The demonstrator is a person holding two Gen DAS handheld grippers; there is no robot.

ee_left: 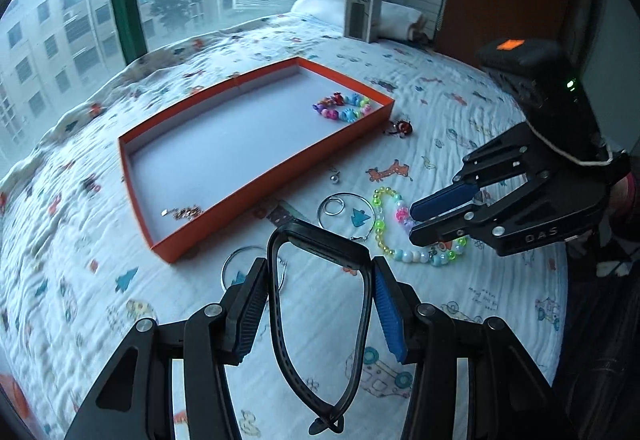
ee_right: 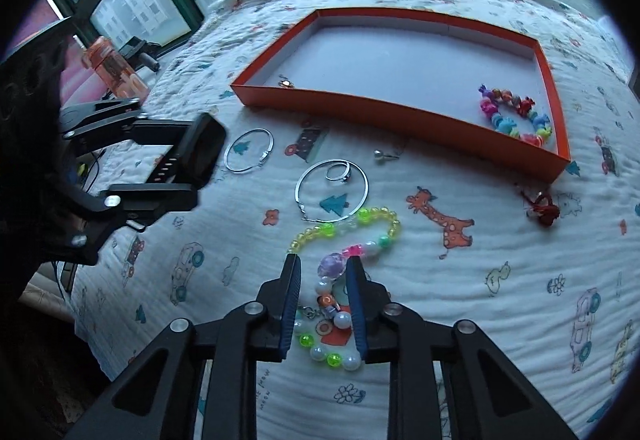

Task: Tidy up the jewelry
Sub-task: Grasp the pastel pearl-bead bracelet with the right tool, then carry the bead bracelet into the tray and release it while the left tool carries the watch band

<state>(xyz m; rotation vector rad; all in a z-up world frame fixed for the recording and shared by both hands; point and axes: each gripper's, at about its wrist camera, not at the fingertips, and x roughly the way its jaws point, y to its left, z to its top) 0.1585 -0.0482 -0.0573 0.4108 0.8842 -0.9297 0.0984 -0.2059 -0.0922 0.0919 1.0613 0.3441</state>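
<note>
- My left gripper [ee_left: 320,304] is pinching a black smart band [ee_left: 320,304], the loop squeezed between both pads. In the left wrist view it hangs in the lower middle with its screen end up top and the strap tail dangling at the bottom edge.
- My right gripper [ee_right: 323,300] is spread, fingers straddling the neon bead bracelet [ee_right: 344,240] on the quilt [ee_right: 500,300]. I'd say it hasn't closed on anything yet, since the pads look clear of the beads.
- The relation that matters: in the right wrist view the bracelet runs from bottom centre, between the fingers, up toward the middle of the frame. Its long axis is roughly in line with the fingers, so the jaws would close across it.
- The orange tray [ee_right: 400,112] sits in the upper half of that view, straight ahead past the bracelet. A multicolour charm bracelet [ee_right: 516,116] lies in its right corner and a small gold piece [ee_right: 285,83] near its left corner.
- For the bead bracelet the right side is obviously nearer. For the band, the tray lies up and left of my left gripper in its own view, just beyond the pads.
- Still loose on the quilt: two silver bangles [ee_right: 332,196] [ee_right: 249,150], a ring [ee_right: 338,173] inside the larger one, a small silver stud [ee_right: 380,156] and a red charm [ee_right: 542,210] at right.
</note>
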